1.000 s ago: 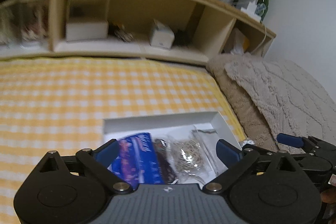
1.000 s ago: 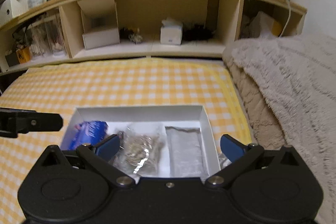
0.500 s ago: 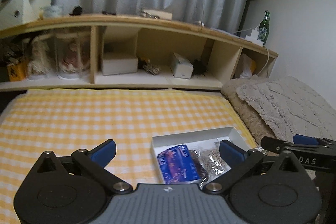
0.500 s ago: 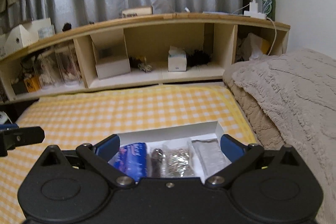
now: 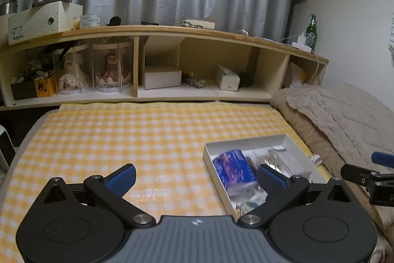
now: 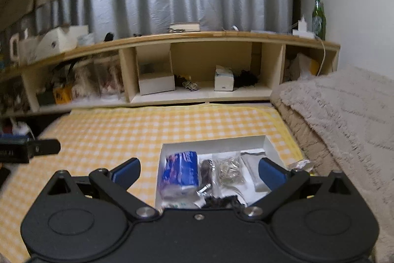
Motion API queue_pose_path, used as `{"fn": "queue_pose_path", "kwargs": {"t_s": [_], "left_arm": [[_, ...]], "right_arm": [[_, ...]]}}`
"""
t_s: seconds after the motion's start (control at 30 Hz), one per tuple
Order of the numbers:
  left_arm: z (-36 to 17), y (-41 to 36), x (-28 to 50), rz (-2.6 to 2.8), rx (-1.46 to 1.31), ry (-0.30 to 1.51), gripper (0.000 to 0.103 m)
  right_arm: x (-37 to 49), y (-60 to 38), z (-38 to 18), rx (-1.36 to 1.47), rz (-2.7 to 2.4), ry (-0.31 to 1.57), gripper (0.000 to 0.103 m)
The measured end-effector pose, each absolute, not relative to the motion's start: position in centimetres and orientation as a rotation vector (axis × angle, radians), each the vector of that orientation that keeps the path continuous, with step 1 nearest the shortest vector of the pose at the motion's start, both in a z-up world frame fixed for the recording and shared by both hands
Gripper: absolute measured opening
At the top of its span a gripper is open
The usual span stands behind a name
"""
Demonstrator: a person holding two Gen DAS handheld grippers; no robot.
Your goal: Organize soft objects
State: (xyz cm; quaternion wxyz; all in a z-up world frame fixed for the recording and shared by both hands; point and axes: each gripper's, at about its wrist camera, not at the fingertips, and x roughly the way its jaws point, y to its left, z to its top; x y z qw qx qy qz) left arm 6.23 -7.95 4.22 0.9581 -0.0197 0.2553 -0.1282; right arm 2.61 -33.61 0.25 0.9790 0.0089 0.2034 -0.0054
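1. Across the yellow-and-white checked bed cover [image 5: 128,139], my left gripper [image 5: 195,178] hovers with its jaws spread wide and nothing between them.
2. Right of centre sits the shallow white cardboard box [image 6: 214,142], resting on the cover beside the beige textured blanket [image 6: 344,120]. Inside it, from left to right, lie a blue printed soft pack [image 6: 181,168], a dark brown bundle [image 6: 208,170], a clear bag of pale tangled bits [image 6: 229,170] and a grey-white flat pouch [image 6: 253,164].
3. My right gripper [image 6: 199,170] hangs above the box, jaws fully apart and empty.
4. I judge the sorting is nearly done, or between picks: most soft things sit in the box, and both grippers are free.
5. A small crinkled clear packet [image 6: 300,165] lies just outside the box's right wall; I'd reach for it next, lowering the right jaws around it gently.
6. The box's near end is hidden behind the gripper bodies, and what the bags hold I cannot make out.
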Motion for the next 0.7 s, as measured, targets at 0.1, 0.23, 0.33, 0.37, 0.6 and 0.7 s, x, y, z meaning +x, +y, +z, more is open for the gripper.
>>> {"fn": "queue_pose_path", "kwargs": {"t_s": [0.1, 0.23, 0.33, 0.37, 0.6, 0.7], "left_arm": [[3.1, -7.4, 5.0, -0.272, -0.032, 0.526, 0.103], [1.9, -7.4, 3.4, -0.278, 0.0, 0.523, 0.103], [1.2, -7.7, 2.4, -0.286, 0.03, 0.517, 0.103], [1.0, -7.7, 2.0, -0.286, 0.036, 0.514, 0.103], [-0.7, -7.5, 0.9, -0.276, 0.049, 0.532, 0.103], [-1.6, -7.6, 0.6, -0.27, 0.061, 0.551, 0.103]], "right_arm": [[0.7, -32.8, -0.6, -0.026, -0.039, 0.4, 0.103], [-1.4, -32.6, -1.2, -0.021, -0.069, 0.39, 0.103], [-2.5, -32.6, -1.7, -0.017, -0.091, 0.388, 0.103], [-2.8, -32.5, -2.0, -0.026, -0.096, 0.393, 0.103], [-3.5, -33.1, -4.3, 0.005, -0.153, 0.449, 0.103], [-3.7, -33.4, -4.5, 0.031, -0.152, 0.44, 0.103]]}}
